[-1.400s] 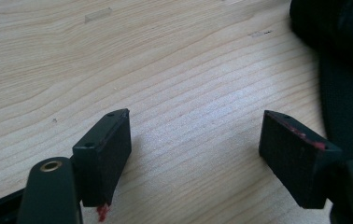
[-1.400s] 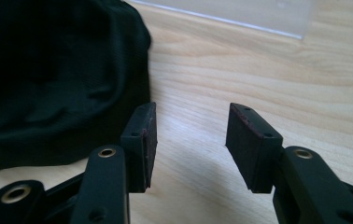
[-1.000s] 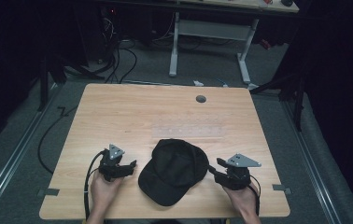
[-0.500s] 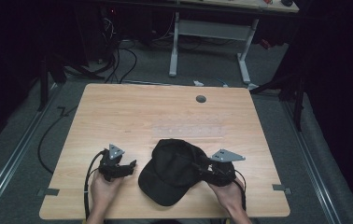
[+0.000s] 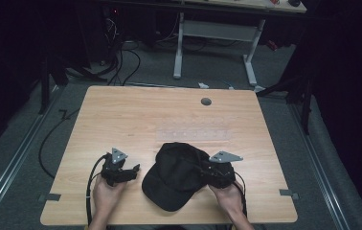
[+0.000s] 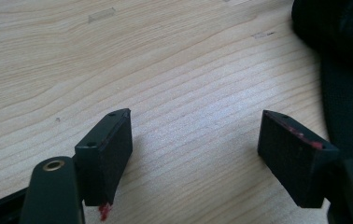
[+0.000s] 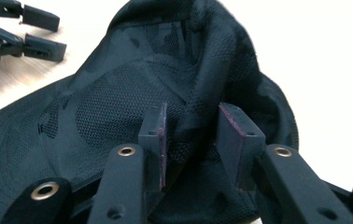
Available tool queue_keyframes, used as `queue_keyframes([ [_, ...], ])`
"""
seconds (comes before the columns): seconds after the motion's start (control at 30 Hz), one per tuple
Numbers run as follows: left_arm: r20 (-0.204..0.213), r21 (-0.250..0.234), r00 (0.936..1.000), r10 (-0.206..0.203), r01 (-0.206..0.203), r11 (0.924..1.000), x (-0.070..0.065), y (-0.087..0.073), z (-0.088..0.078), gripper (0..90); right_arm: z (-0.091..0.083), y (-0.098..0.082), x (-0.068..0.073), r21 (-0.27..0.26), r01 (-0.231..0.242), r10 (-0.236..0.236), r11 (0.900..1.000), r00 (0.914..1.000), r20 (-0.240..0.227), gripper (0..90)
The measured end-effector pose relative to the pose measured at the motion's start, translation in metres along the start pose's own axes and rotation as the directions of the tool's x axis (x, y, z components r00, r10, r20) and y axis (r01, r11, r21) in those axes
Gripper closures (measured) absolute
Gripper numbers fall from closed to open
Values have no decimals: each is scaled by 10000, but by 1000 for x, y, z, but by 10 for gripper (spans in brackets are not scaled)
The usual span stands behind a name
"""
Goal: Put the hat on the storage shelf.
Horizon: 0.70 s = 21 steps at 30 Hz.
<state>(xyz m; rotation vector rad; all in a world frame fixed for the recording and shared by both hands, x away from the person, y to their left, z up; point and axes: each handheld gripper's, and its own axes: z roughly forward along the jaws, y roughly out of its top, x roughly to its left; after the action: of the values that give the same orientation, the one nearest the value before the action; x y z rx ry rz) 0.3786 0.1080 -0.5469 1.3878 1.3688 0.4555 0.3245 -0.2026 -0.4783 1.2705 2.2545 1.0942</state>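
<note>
Wooden table [image 5: 136, 115] carries a black cap [image 5: 176, 175] (near edge).

Dim surrounds, lit tabletop, glare in right-tool pic.

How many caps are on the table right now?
1. The black cap lies at the table's near edge, between the two grippers; the right gripper has a fold of its fabric between its jaws. None seems hidden.

Your left hand-held gripper [image 5: 132, 171] and right hand-held gripper [image 5: 203, 172] are black, each topped by a grey three-cornered plate, trailing black cables, brass-ringed screw holes, reddish pads
</note>
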Motion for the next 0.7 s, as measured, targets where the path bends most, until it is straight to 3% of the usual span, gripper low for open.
queue_keyframes([
  [0.37, 13, -6, 10000, -45, 45, 10000, 0, 0, 0, 265, 4, -2, 0, 147, -466, 466, 9988, 9989, 17, 747],
  [0.47, 14, -1, 10000, -41, 41, 10000, 0, 0, 0, 265, 3, -4, -2, -184, -620, 624, 9979, 9978, 231, 826],
  [0.7, 9, -3, 10000, -22, 22, 10000, 0, 0, 0, 265, 2, -4, -2, -493, -675, 694, 9965, 9969, 366, 865],
])
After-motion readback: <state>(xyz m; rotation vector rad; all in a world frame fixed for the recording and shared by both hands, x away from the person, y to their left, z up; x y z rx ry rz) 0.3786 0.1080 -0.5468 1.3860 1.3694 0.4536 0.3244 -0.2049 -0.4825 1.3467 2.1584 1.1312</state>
